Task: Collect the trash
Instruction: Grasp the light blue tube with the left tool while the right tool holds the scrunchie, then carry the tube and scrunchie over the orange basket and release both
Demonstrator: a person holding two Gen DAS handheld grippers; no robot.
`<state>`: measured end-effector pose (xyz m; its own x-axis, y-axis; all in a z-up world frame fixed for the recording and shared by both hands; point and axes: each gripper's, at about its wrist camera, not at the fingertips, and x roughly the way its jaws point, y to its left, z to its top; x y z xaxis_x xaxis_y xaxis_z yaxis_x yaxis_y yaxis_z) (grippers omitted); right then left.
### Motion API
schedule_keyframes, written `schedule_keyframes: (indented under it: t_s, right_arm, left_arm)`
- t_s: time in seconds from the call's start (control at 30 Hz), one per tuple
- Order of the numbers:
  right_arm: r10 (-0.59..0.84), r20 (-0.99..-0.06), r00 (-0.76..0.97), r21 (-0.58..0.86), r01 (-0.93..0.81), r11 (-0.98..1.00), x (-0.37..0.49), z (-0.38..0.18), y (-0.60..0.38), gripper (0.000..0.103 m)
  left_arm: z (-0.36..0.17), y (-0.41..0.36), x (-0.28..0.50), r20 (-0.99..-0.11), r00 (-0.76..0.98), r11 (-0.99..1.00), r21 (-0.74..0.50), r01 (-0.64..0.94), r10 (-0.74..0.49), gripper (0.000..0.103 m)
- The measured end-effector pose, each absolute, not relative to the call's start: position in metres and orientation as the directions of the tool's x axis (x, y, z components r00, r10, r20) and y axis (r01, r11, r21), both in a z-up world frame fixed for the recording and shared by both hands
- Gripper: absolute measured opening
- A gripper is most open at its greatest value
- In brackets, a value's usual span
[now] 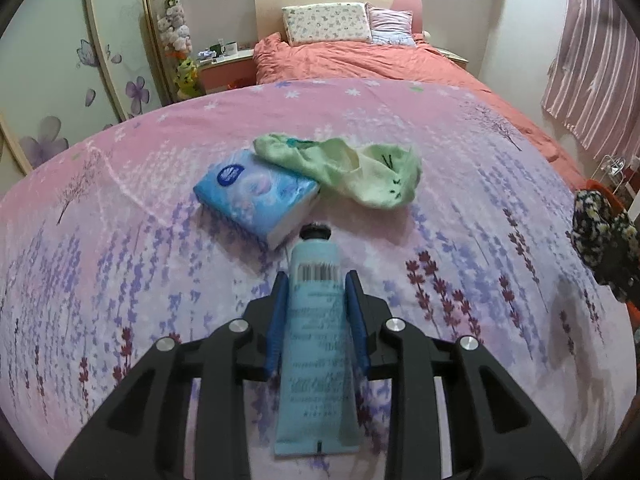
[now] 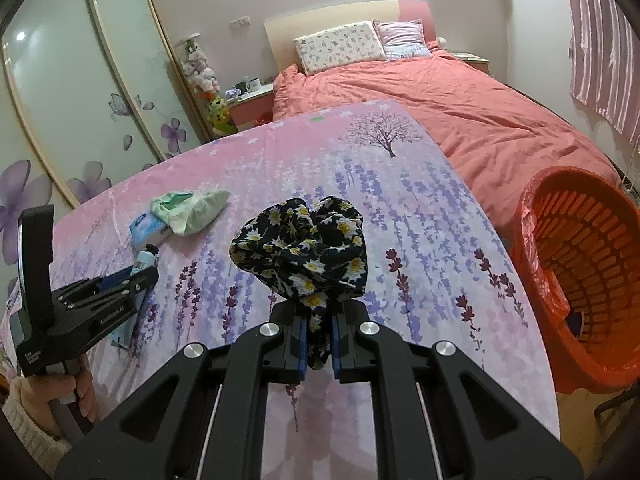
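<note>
Floral bedspread [image 1: 480,240]; barcode on tube [image 1: 316,320] in left gripper [image 1: 316,280] jaws

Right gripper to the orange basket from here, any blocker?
Probably not. The right gripper, shut on the floral cloth, has the orange basket open-topped beside the bed, with nothing visible between them.

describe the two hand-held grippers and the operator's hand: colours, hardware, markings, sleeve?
Both the left hand-held gripper and right hand-held gripper have matte black linkage frames, round silver pivot bolts and blue finger pads. The left one's body carries small white lettering, too small to read. The hand is bare, with a cream knit sleeve.
</note>
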<state>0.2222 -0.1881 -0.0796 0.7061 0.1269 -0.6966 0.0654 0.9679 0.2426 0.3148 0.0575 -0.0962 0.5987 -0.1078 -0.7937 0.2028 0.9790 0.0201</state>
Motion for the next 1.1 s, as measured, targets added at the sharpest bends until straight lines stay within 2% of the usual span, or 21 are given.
schedule_keyframes:
  t_s: [0.27, 0.53, 0.8, 1.1]
  right_arm:
    - [0.119, -0.666, 0.736, 0.252, 0.071, 0.965, 0.213, -0.062, -0.198, 0.009]
    - [0.102, -0.622, 0.776, 0.253, 0.076, 0.964, 0.196, -0.036, -0.216, 0.009]
    - [0.060, -0.592, 0.803, 0.274, 0.131, 0.953, 0.174, -0.017, -0.257, 0.009]
    - [-0.022, -0.589, 0.808, 0.315, 0.254, 0.914, 0.150, -0.017, -0.334, 0.009]
  left_arm:
    - [-0.077, 0.055, 0.300, -0.756, 0.634, 0.971, -0.007, 0.241, -0.163, 0.027]
    - [-0.024, 0.036, 0.276, -0.690, 0.685, 0.957, -0.039, 0.288, -0.234, 0.027]
    - [0.018, -0.023, 0.252, -0.637, 0.694, 0.919, -0.058, 0.391, -0.335, 0.028]
    - [0.034, -0.118, 0.229, -0.611, 0.643, 0.841, -0.069, 0.537, -0.462, 0.027]
